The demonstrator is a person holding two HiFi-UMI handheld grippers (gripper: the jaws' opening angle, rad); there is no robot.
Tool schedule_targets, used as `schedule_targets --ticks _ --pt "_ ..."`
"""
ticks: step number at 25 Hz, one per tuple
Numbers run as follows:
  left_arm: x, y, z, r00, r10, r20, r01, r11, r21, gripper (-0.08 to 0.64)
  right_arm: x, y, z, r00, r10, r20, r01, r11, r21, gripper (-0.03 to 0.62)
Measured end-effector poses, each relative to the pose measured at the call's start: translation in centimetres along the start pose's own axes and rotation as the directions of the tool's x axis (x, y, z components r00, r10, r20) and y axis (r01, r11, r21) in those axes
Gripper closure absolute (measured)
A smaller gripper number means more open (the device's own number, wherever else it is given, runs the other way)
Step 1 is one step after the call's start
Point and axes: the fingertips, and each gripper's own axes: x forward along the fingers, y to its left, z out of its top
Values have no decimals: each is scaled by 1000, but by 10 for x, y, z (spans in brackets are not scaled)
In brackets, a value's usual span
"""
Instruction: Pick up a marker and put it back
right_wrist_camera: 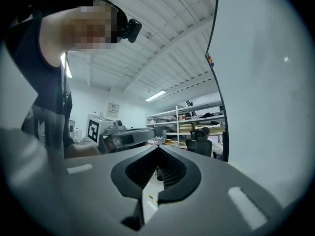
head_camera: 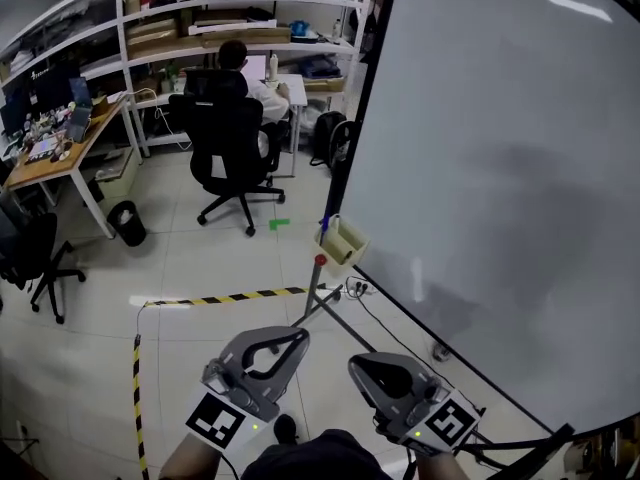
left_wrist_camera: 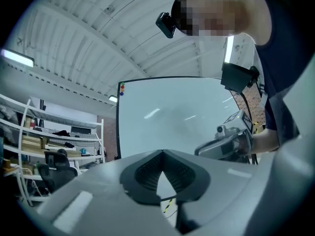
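A cream holder (head_camera: 342,242) hangs at the lower left edge of the big whiteboard (head_camera: 500,168), and a blue marker (head_camera: 325,224) sticks up from it. Both grippers are low in the head view, well short of the holder. My left gripper (head_camera: 298,335) is shut with nothing between its jaws. My right gripper (head_camera: 360,365) is also shut and empty. The left gripper view looks past its closed tips (left_wrist_camera: 162,152) at the whiteboard (left_wrist_camera: 172,114) and the right gripper (left_wrist_camera: 230,140). In the right gripper view the left gripper (right_wrist_camera: 120,136) shows beyond the closed tips (right_wrist_camera: 158,147).
A person sits in a black office chair (head_camera: 232,143) at a desk by the shelves (head_camera: 230,28). A black bin (head_camera: 128,222) stands near a wooden desk (head_camera: 50,153). Yellow-black tape (head_camera: 225,297) marks the floor. The whiteboard's stand leg (head_camera: 312,293) and cables lie ahead.
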Motion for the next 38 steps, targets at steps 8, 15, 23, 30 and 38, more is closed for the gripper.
schedule_targets --ticks 8,15,23,30,38 --pt "81 58 -46 998 -57 -26 56 998 -41 554 30 -86 -21 997 -67 -34 67 998 7 592" --pt "153 103 -88 993 -51 -108 51 999 -4 554 52 -162 -39 999 -28 -27 30 998 48 592" --pt "194 152 -138 985 -24 -169 15 998 -56 554 86 -197 -49 998 27 -54 -23 997 73 592" --pt "224 179 -190 968 -140 -208 117 986 -117 437 106 -223 -53 996 -46 -82 53 995 86 592" --pt "248 189 -247 929 -279 -245 240 955 -175 371 119 -237 -57 982 -134 -129 147 985 95 592"
